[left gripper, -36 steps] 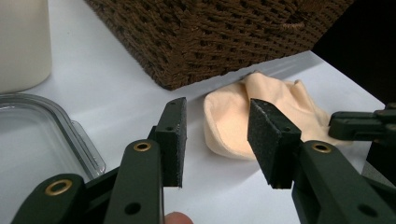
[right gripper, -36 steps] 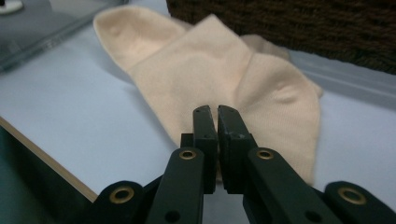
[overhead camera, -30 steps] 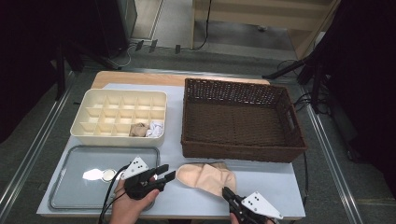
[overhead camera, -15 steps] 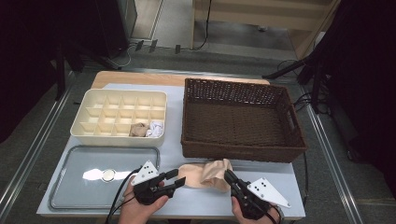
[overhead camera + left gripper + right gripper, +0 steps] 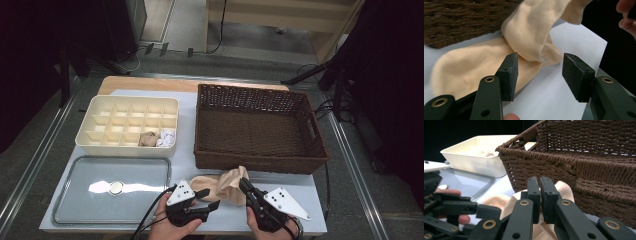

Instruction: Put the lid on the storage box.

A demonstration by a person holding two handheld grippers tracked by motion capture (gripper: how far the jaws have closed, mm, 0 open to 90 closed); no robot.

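A peach sock [image 5: 212, 182] lies on the white table just in front of the brown wicker basket [image 5: 257, 127]. My right gripper [image 5: 244, 186] is shut on the sock's right end and holds that end raised and folded over. Its jaws press together in the right gripper view [image 5: 540, 185], with sock fabric [image 5: 496, 201] behind and below them. My left gripper [image 5: 209, 198] is open, low over the table at the sock's near edge. In the left gripper view [image 5: 539, 72] the left pad [image 5: 509, 72] rests against the flat part of the sock [image 5: 531, 32].
A cream divided organizer [image 5: 125, 120] at the back left holds two balled items [image 5: 148, 139] in its front compartments. A grey metal tray [image 5: 75, 200] at the front left holds a small round disc [image 5: 116, 187]. The table's front edge lies just under both hands.
Both grippers have moved in toward the sock. The right one has closed on its right end and lifted it; the left one has shifted right to the sock's near edge.
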